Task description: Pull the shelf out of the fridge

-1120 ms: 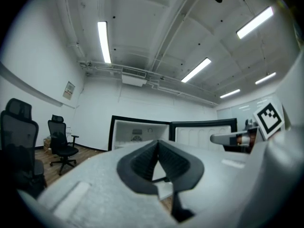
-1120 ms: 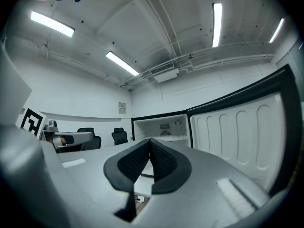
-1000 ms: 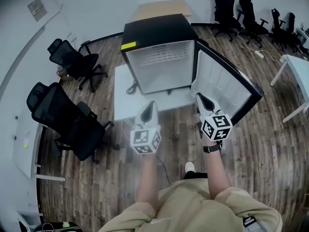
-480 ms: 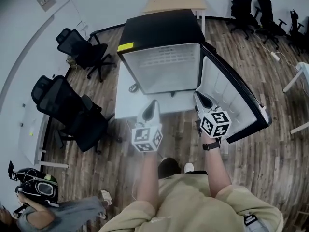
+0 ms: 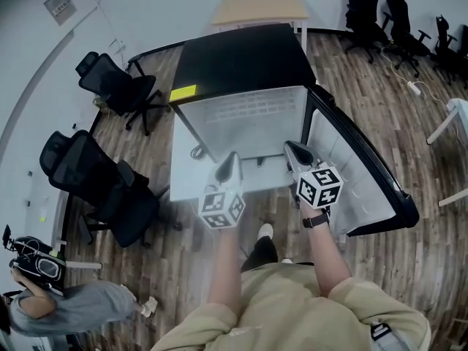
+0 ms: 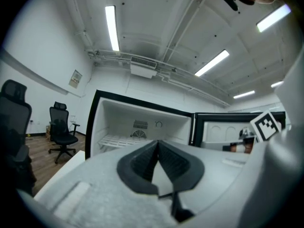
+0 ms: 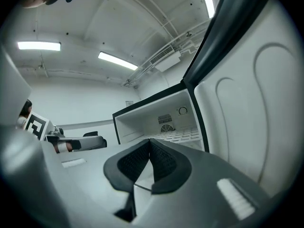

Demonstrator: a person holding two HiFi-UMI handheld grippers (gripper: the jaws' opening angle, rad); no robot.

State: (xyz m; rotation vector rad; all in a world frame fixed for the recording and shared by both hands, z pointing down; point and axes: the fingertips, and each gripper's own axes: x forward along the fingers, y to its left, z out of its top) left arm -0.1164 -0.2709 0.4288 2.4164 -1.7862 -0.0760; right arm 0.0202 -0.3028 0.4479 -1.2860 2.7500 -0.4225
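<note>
Fridge (image 5: 241,58): black cabinet with a white inside, standing on a low white platform (image 5: 186,159); a yellow sticker (image 5: 183,92) sits at its front top edge
Door (image 5: 369,178): swung wide open on my right, its white liner facing the opening
Shelf (image 6: 118,140): white wire shelf inside the fridge, lying level across the compartment, just under the round fan grille (image 6: 138,134) on the back wall; neither of my grippers touches it
Left gripper (image 5: 232,157): held in front of the opening, near its lower edge, pointing into the cabinet and apart from it
Left fingers (image 6: 143,162): dark ribbed pads pressed together at the tips, nothing between them
Right gripper (image 5: 289,147): just beside the inner face of the door, about level with my left one, also pointing at the compartment
Right fingers (image 7: 131,165): pressed together tip to tip, pinching nothing
Wrist: a dark watch (image 5: 316,221) on my right arm, behind the marker cube
Floor (image 5: 409,269): dark wood planks
Chairs (image 5: 102,185): black office chairs on my left, well apart from the fridge; more of them along the far right wall
Table (image 5: 259,7): light wooden top behind the fridge
Person (image 5: 55,309): in grey, at the lower left, well apart from me
</note>
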